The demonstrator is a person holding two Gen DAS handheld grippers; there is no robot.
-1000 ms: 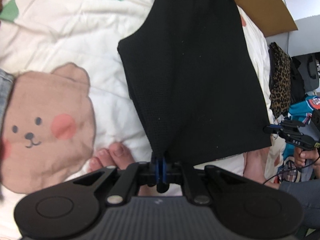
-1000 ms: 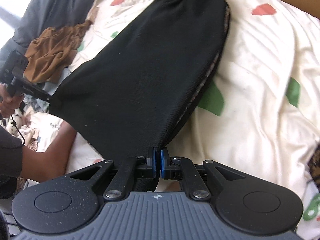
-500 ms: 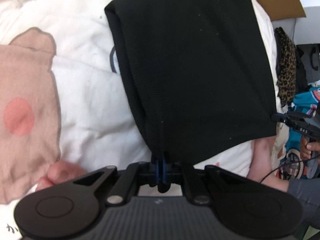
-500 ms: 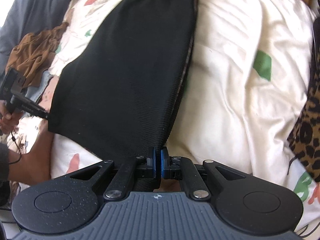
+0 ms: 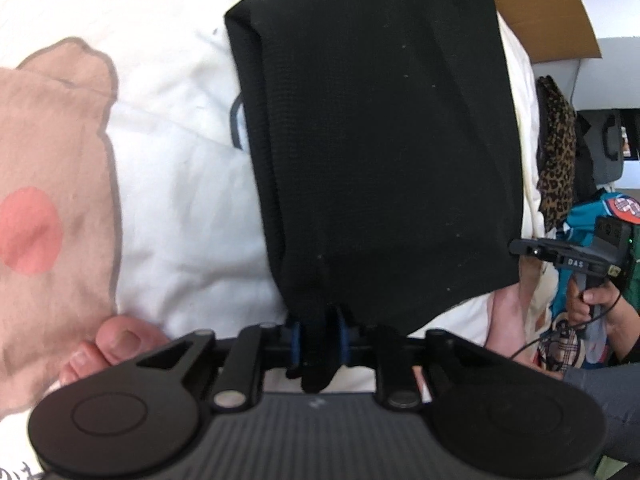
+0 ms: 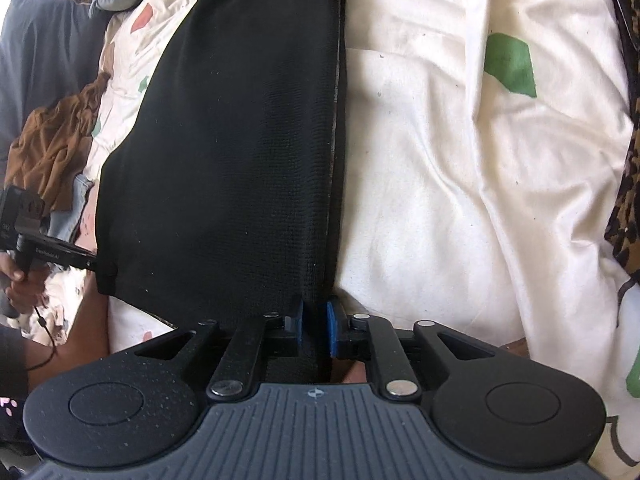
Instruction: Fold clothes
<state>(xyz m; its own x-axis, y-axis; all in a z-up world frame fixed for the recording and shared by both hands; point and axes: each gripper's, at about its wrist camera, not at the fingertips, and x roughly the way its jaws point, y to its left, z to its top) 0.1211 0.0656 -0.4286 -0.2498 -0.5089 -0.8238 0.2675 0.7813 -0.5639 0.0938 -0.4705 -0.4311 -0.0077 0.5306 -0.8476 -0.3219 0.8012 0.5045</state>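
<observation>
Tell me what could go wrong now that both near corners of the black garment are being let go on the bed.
1. The left gripper has just been opening, but the black garment corner still hangs between its pads; pulling back could drag the fold.
2. The right gripper has also just been opening with cloth between its fingers; same snag risk.
3. The person's toes lie close under the left gripper and could get bumped.

We note the black garment (image 5: pixel 380 140) runs off the frame at twelve o'clock, waistband unseen. The leopard-print cloth (image 6: pixel 628 184) is cropped at three o'clock. The bear print (image 5: pixel 52 200) is cut at nine o'clock.
</observation>
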